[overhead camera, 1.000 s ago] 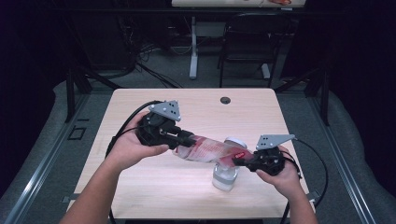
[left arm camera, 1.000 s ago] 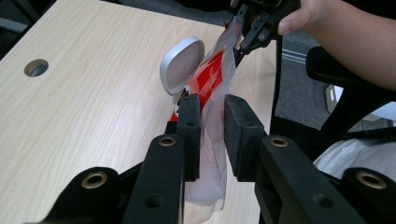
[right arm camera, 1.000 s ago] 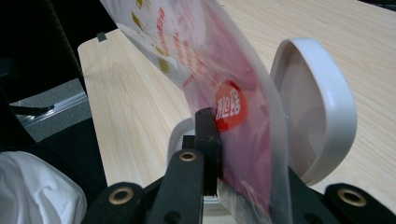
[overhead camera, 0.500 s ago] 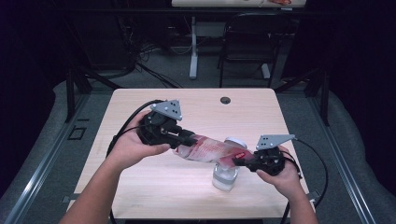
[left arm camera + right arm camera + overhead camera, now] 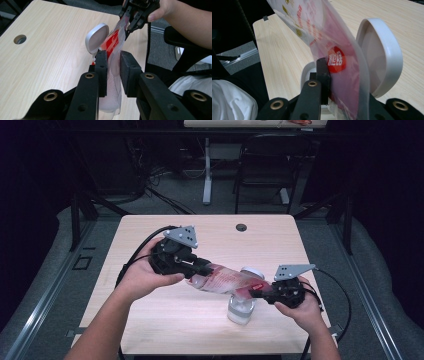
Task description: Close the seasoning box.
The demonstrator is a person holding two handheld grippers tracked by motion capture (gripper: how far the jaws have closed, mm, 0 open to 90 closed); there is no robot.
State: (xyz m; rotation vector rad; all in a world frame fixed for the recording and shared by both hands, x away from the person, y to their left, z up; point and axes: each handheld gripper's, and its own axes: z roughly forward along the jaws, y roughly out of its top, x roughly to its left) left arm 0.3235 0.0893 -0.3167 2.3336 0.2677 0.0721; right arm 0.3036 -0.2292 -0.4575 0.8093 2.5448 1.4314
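Holding plastic pouch [image 5: 227,281] stretched btwn both grippers above bench [image 5: 150,330]; left gripper [image 5: 112,72] jaws pinching one end, right gripper [image 5: 260,292] jaws clamped on other; jar [image 5: 240,307] w/ flip lid [image 5: 97,38] open sits below; pouring not yet evident.

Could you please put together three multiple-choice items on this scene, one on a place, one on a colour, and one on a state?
1. Where is the plastic pouch?
A. flat on the table
B. held up between the two grippers, over the jar
C. on the floor

2. What colour is the round mark on the pouch?
A. red
B. blue
C. green

3. How is the jar's lid?
A. screwed shut
B. lying far across the table
C. flipped open, standing up

Answers: 1 B, the left gripper and right gripper each clamp one end above the jar. 2 A, the right gripper view shows a red disc. 3 C, both gripper views show the white lid upright.
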